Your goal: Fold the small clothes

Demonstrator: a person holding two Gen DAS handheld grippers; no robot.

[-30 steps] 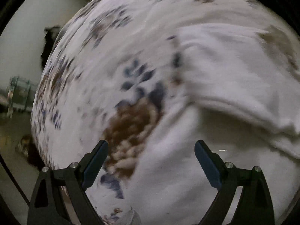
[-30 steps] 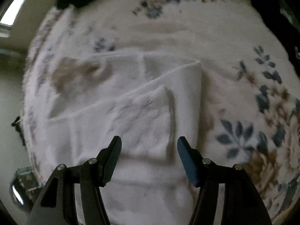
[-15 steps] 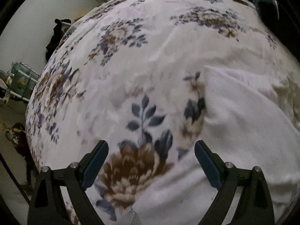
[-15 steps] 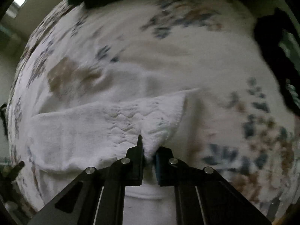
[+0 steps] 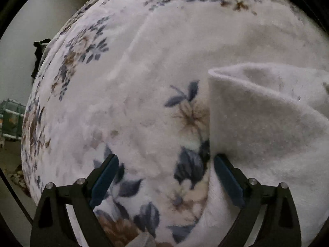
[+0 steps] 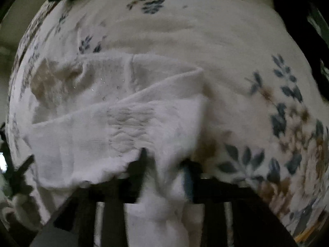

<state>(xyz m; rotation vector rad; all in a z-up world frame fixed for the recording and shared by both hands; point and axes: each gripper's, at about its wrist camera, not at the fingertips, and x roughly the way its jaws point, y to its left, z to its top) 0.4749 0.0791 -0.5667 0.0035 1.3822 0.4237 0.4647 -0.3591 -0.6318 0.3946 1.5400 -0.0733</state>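
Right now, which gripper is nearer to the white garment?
Right. The right gripper has a fold of the white garment between its opening jaws. The left gripper is open over the floral blanket, with the garment's edge beside its right finger.

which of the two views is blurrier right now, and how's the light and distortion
Right wrist view: blurrier, the right gripper smears as its jaws open with a fold of the white garment between them. Left wrist view: sharper, the left gripper is crisp and open over the floral blanket. Both views: dim, no glare, fisheye bulge with black corners.
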